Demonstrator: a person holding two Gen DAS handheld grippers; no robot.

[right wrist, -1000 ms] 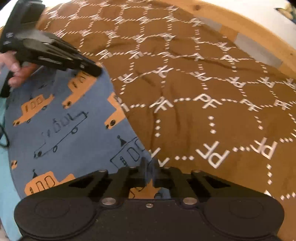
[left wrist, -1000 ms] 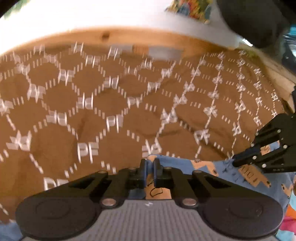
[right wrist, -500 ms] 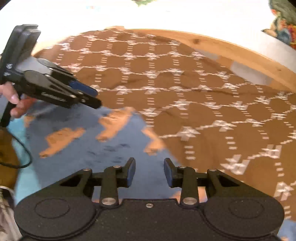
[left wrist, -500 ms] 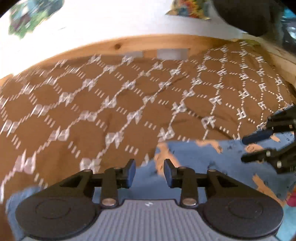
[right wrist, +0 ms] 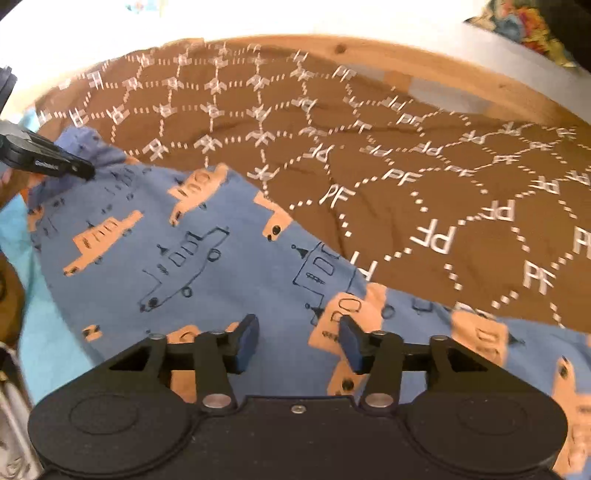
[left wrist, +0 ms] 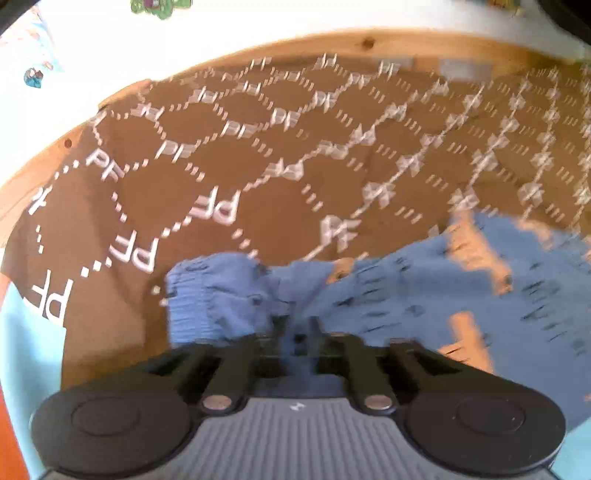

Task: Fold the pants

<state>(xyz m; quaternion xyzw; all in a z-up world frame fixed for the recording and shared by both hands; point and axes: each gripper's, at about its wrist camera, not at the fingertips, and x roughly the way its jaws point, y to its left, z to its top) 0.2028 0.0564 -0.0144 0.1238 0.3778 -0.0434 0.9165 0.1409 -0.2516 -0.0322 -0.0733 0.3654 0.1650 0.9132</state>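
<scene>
The blue pants [right wrist: 207, 266] with orange and outlined vehicle prints lie on a brown patterned cloth [right wrist: 406, 166]. In the left wrist view the pants [left wrist: 424, 288] fill the lower right, with a ribbed cuff or waistband [left wrist: 207, 295] bunched at the left. My left gripper [left wrist: 301, 332] is shut on the pants fabric near that ribbed end; the view is blurred. My right gripper [right wrist: 298, 341] is open and empty, low over the pants. The left gripper also shows in the right wrist view [right wrist: 83, 171] at the pants' far left end.
A wooden rim [right wrist: 369, 44] runs along the far side of the brown cloth, with a white surface beyond. Light blue fabric [right wrist: 44, 325] lies under the pants at the left. A colourful patterned item [right wrist: 524, 26] sits at the far right.
Both grippers let go of the pants half a second ago. The left one has since moved left and shut on the fabric near the ribbed end. The right stays open over the pants.
</scene>
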